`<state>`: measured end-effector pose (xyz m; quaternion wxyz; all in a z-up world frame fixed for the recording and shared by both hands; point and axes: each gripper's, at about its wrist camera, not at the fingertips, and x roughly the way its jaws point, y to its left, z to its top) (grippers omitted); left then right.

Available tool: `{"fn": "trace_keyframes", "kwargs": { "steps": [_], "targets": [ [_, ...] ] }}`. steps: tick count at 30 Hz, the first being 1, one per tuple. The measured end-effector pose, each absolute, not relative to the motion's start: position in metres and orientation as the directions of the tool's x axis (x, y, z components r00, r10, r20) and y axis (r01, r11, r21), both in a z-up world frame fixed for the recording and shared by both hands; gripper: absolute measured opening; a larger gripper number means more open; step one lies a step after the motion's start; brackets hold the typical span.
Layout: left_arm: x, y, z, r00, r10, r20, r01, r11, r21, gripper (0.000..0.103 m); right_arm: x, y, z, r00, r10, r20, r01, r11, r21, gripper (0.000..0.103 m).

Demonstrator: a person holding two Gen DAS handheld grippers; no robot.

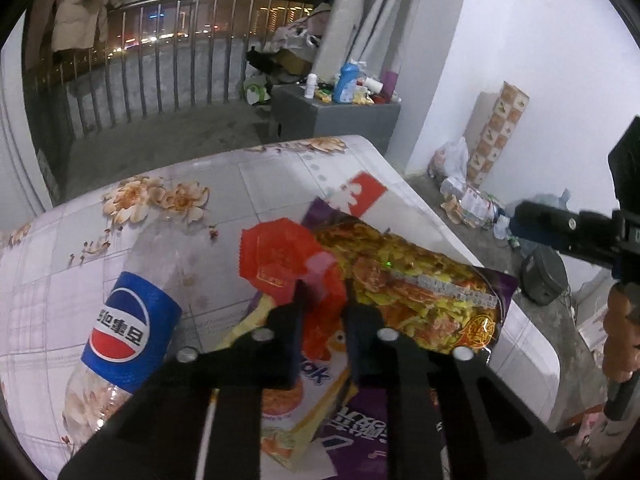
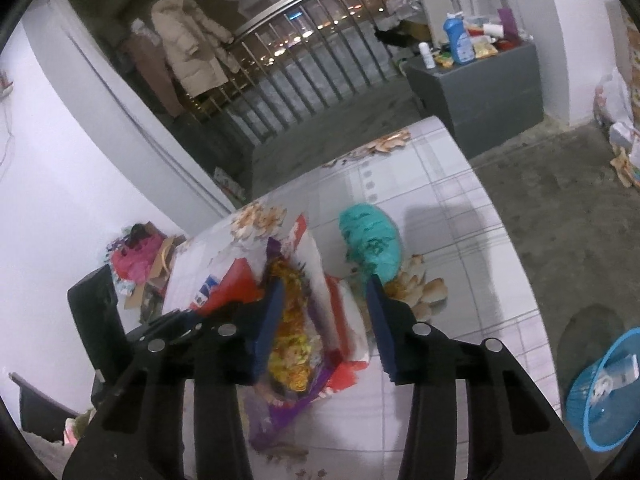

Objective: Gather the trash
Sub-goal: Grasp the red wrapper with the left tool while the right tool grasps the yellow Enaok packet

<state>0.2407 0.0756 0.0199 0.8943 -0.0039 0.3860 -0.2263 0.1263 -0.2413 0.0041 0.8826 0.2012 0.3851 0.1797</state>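
Red wrapper (image 1: 280, 256) lies on the purple noodle bag (image 1: 420, 288) on the flowered table (image 1: 160, 216), beside a Pepsi bottle (image 1: 128, 332). Left gripper (image 1: 322, 300) is clenched on the wrapper's edge. Right gripper (image 2: 324, 308) stands released, its jaws apart over the bag, near a teal bundle (image 2: 370, 240)

The left hand-held gripper (image 1: 322, 300) covers the lower part of the red wrapper (image 1: 280, 256) and the snack packets beneath. The Pepsi bottle (image 1: 128, 332) has its base hidden behind the gripper's body. In the right wrist view, the purple noodle packet (image 2: 292, 336) is blurred, and the blue basket (image 2: 600, 392) is cut off by the picture's edge.
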Motion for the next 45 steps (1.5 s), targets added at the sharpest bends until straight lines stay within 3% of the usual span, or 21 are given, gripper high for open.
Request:
{"fn": "trace_keyframes", "kwargs": {
  "steps": [13,26,34,40,45],
  "targets": [
    [0.208,0.13,0.058,0.704,-0.415,-0.577,0.347,0.909,-0.231,0.008,0.128,-0.197,-0.001,0.557,0.558,-0.615,-0.238,0.817,0.525,0.036],
    [0.184,0.134,-0.005,0.623,-0.372,-0.688,0.287,0.927,-0.242,0.008,0.143,-0.159,-0.039,0.435,0.591,-0.679,-0.186,0.797,0.574,0.036],
    [0.186,0.127,-0.017,0.605,-0.381,-0.699,0.299,0.923,-0.243,0.007,0.144,-0.143,-0.042,0.435,0.601,-0.67,-0.2,0.79,0.579,0.044],
    [0.188,0.126,-0.019,0.599,-0.388,-0.7,0.297,0.92,-0.256,0.007,0.153,-0.134,-0.049,0.436,0.564,-0.701,-0.188,0.819,0.541,0.044],
    [0.189,0.125,-0.018,0.598,-0.389,-0.701,0.298,0.92,-0.256,0.007,0.16,-0.133,-0.055,0.441,0.552,-0.708,-0.171,0.826,0.537,0.034]
  ]
}}
